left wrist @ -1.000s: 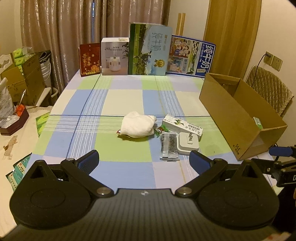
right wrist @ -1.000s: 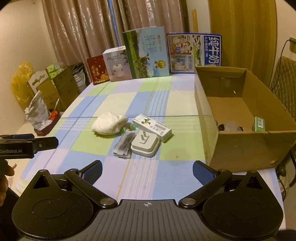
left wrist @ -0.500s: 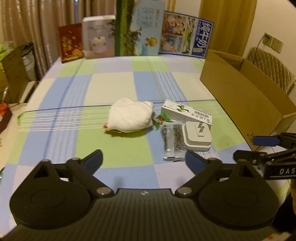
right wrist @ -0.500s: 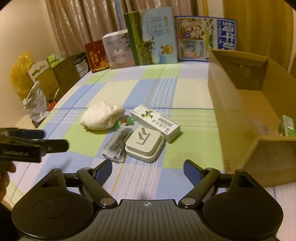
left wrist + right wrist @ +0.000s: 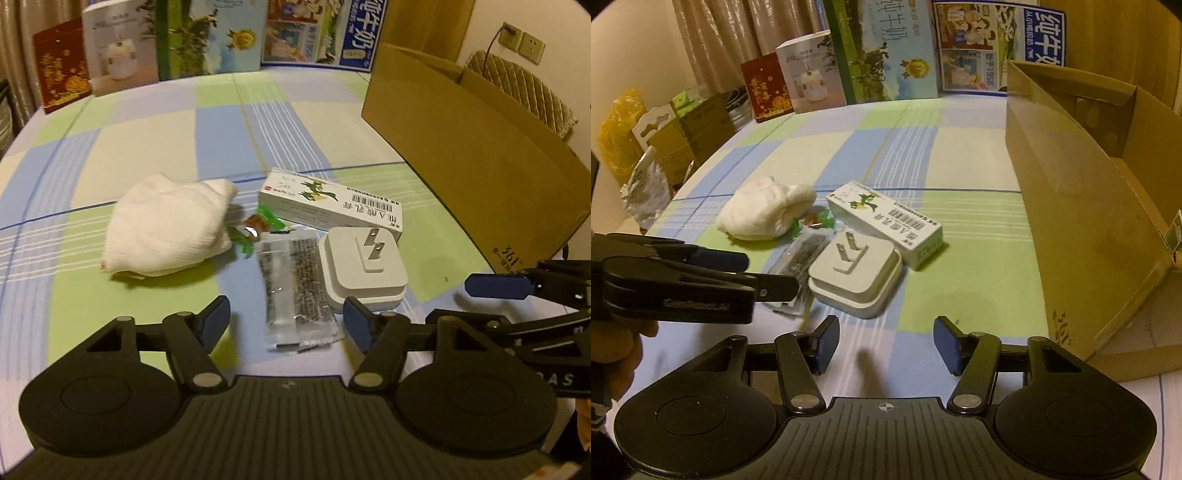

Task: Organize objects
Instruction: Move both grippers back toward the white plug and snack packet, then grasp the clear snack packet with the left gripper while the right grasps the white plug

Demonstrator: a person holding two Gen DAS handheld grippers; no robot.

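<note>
Left wrist view shows the left gripper point(image 5: 286, 319) spread wide with nothing between its blue pads, low over the checked tabletop point(image 5: 147, 147). From left to right lie a crumpled white cloth point(image 5: 166, 232), a small green-and-brown candy wrapper point(image 5: 258, 229), a clear plastic sachet with dark print point(image 5: 295, 291), a white square plug adapter with prongs up point(image 5: 364, 269) touching a long white medicine carton point(image 5: 332, 206), and an open brown cardboard box point(image 5: 472, 155) along the tabletop's right edge. The right gripper point(image 5: 884, 345) is likewise released, just short of the adapter.
</note>
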